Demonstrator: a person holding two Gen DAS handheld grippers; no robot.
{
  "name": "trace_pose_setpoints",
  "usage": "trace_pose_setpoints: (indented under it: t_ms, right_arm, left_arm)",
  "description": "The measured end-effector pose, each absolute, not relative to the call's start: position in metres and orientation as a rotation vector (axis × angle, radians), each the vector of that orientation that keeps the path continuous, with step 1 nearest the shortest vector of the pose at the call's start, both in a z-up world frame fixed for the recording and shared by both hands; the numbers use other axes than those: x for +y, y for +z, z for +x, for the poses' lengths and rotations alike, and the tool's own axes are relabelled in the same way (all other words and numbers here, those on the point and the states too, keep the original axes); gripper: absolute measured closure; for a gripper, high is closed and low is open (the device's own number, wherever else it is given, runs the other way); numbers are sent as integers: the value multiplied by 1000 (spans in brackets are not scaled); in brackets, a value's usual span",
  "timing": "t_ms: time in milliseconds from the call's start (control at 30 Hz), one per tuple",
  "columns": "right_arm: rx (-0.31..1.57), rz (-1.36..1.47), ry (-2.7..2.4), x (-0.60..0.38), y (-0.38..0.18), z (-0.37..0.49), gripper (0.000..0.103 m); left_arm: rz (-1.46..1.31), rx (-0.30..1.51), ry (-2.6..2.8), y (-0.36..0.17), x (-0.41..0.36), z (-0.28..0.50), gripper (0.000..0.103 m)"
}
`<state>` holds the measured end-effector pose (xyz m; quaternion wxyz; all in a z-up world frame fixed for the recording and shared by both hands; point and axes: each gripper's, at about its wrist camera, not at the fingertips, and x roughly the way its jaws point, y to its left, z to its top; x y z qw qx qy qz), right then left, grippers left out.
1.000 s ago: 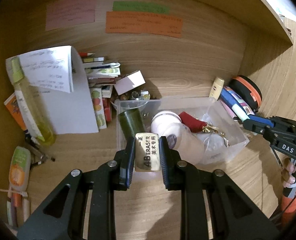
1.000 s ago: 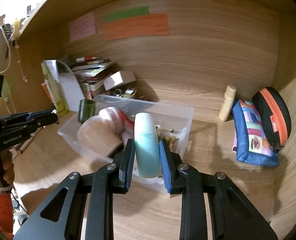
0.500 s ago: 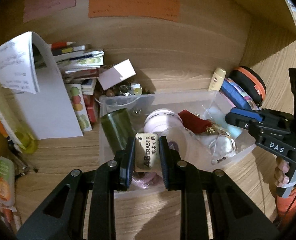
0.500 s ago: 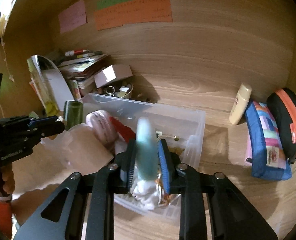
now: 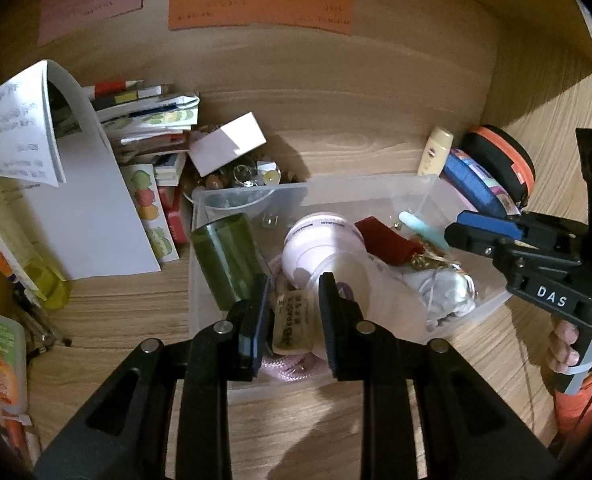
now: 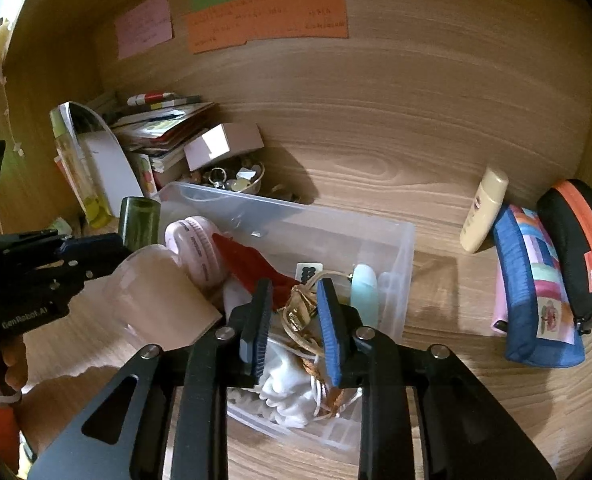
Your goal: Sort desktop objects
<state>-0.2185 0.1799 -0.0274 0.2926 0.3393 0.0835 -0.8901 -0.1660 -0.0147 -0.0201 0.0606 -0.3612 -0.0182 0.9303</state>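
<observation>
Step in hand looked like the drop-off into the clear bin (image 5: 251, 194). L gripper (image 5: 293, 314) was over the bin's near-left part, jaws just eased apart; the eraser (image 5: 293, 324) sat tilted betw. them w/ a sliver of gap each side, so it read as let go, not clamped. To finish well: open a bit wider, then lift straight up so the pads don't drag the eraser back out or knock the green cylinder (image 5: 225, 256) just beside it. R gripper (image 6: 293, 320) also had its jaws just eased apart, w/ nothing pinched; only the gold chain (image 6: 300, 316) showed through the gap, lying below. The teal tube (image 6: 364, 292) lay in the bin along its right wall, just right of that gripper. Same advice there: rise clear w/o snagging the chain. Bin contents: green cylinder, pink round case (image 5: 320, 240), frosted cup (image 6: 159, 292) on its side, red pouch (image 5: 384, 240), white cloth (image 6: 283, 388), chain, tube, eraser; pretty crowded. Behind the bin, a small bowl (image 5: 269, 194) held rings and assorted trinkets.
</observation>
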Motion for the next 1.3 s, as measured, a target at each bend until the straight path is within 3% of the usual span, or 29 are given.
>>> trace_pose_setpoints:
  t_ms: [167,367,667,733,867,1000,1300]
  right_arm:
    - [235,886,-2384,179,-22,-213,69]
    - [242,839,-2414,182,-9,-200,43]
    - [248,762,-2476,196,12,-170,21]
    - [254,738,-2497,199,17,-162,19]
    - [245,705,-2508,208,27,-147,13]
    - [229,655,-2534,219,37,-125,0]
    - [234,575,-2571,236,51,-85,0]
  left_arm:
    - [-1064,-60,2853,-11,-16,-156,66]
    - [-1029,-53,2894,1,-15,-142,53]
    - [-944,-30,2948,20,-10,-110,21]
    - [-929,-30,2961,24,-9,-101,9]
    - [-889,12,2995,33,-1,-82,7]
    - [-847,23,3014,40,4,-61,4]
    - [-779,-33,3045,51,6,-29,3]
